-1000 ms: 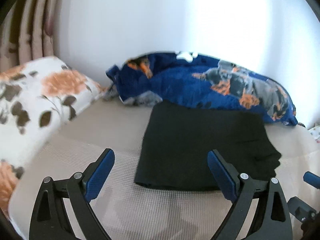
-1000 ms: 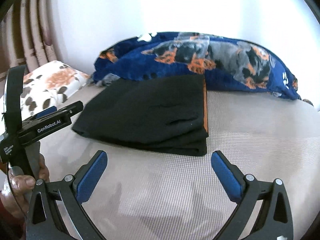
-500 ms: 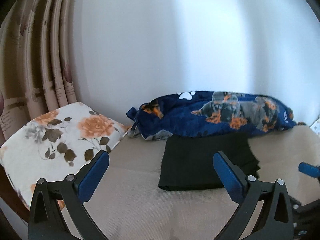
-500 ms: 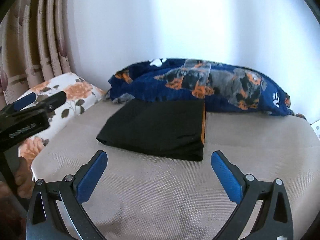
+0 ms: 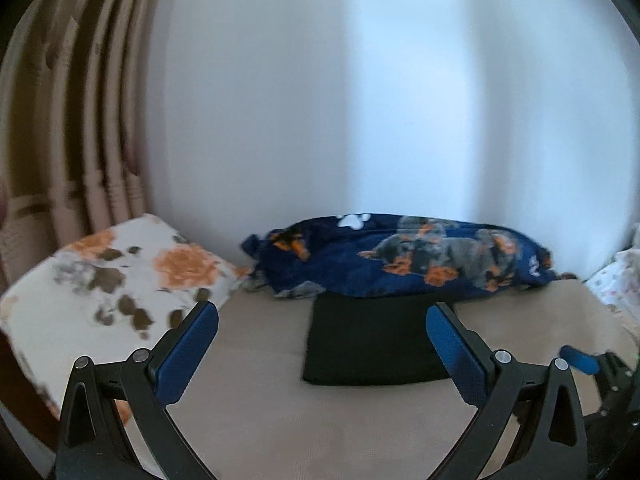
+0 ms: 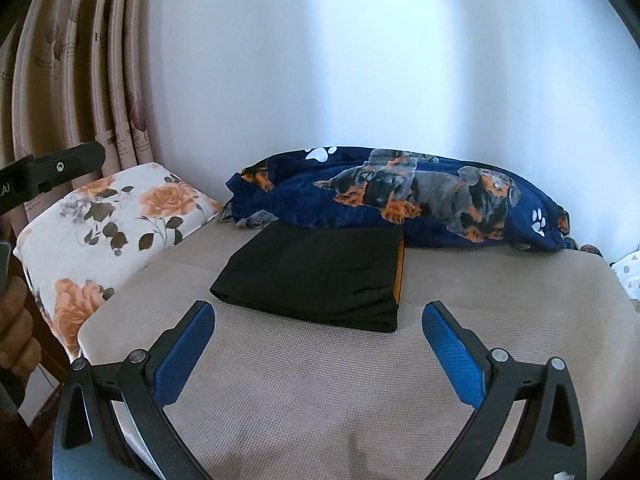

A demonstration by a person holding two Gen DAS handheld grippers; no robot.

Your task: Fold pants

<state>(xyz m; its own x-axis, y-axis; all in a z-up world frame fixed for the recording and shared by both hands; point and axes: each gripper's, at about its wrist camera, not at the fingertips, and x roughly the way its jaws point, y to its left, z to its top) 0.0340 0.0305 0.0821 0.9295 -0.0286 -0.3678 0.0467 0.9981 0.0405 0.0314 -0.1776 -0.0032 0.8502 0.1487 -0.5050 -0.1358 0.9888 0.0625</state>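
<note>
Two handheld grippers hover above a beige mattress [image 6: 304,392], both with their blue-padded jaws spread wide and nothing between them. The left gripper [image 5: 322,316] points slightly downward toward a pair of black pants [image 5: 372,344], which lies folded into a flat rectangle on the mattress, well clear of the fingertips. The right gripper [image 6: 319,316] looks over the same bundle from the other side; in its view the black pants [image 6: 316,276] sit ahead of the jaws, apart from them, with a narrow orange strip [image 6: 399,276] showing along the right edge of the fold.

The far edge of the folded pants lies against, or just beside, a navy fleece blanket printed with dachshunds and white paw prints [image 6: 420,200], which is bunched along the foot of a white wall [image 6: 360,60]. A white pillow with orange roses [image 6: 108,220] rests at the left end of the mattress, beside beige curtains [image 6: 80,80] that hang in folds in the corner.

At the left edge of the right wrist view, part of the left gripper's black body [image 6: 48,172] appears, with a person's hand [image 6: 14,332] wrapped around its handle below. At the right edge of the left wrist view, one blue fingertip [image 5: 580,360] of the right gripper pokes in above the mattress. The left wrist picture is slightly blurred.
</note>
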